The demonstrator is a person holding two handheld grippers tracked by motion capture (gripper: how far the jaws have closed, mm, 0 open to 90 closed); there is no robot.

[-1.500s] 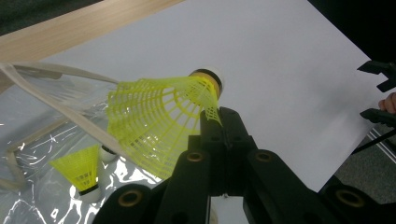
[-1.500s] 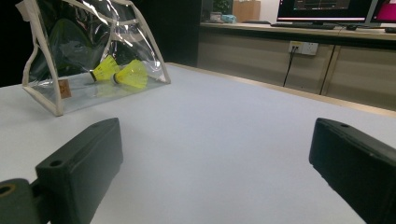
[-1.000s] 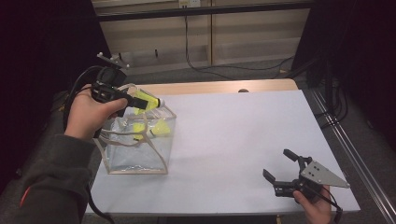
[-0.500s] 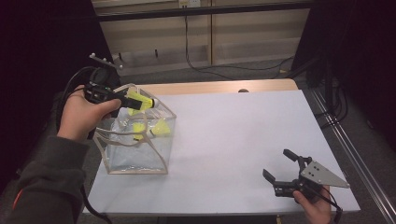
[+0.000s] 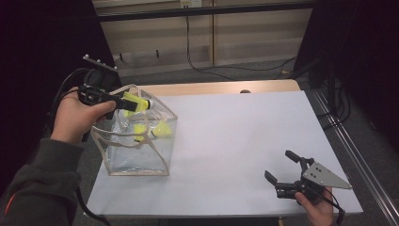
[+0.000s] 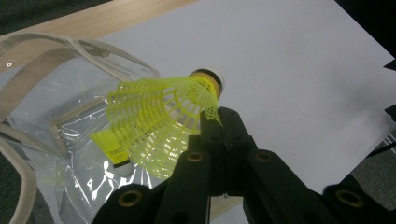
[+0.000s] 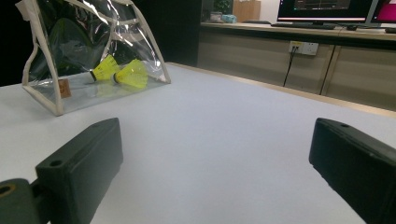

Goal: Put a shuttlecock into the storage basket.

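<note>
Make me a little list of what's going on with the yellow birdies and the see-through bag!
Left gripper: shut on a yellow shuttlecock, held above the bag's opening
Clear bag: stands at the table's left, beige trim and handles
Inside the bag: two more shuttlecocks
Right gripper: jaws open, holding nothing, low over the table's near right corner
Table: white top

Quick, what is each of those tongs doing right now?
Left tongs: closed on a yellow shuttlecock, above the clear bag.
Right tongs: open, holding nothing.
</note>
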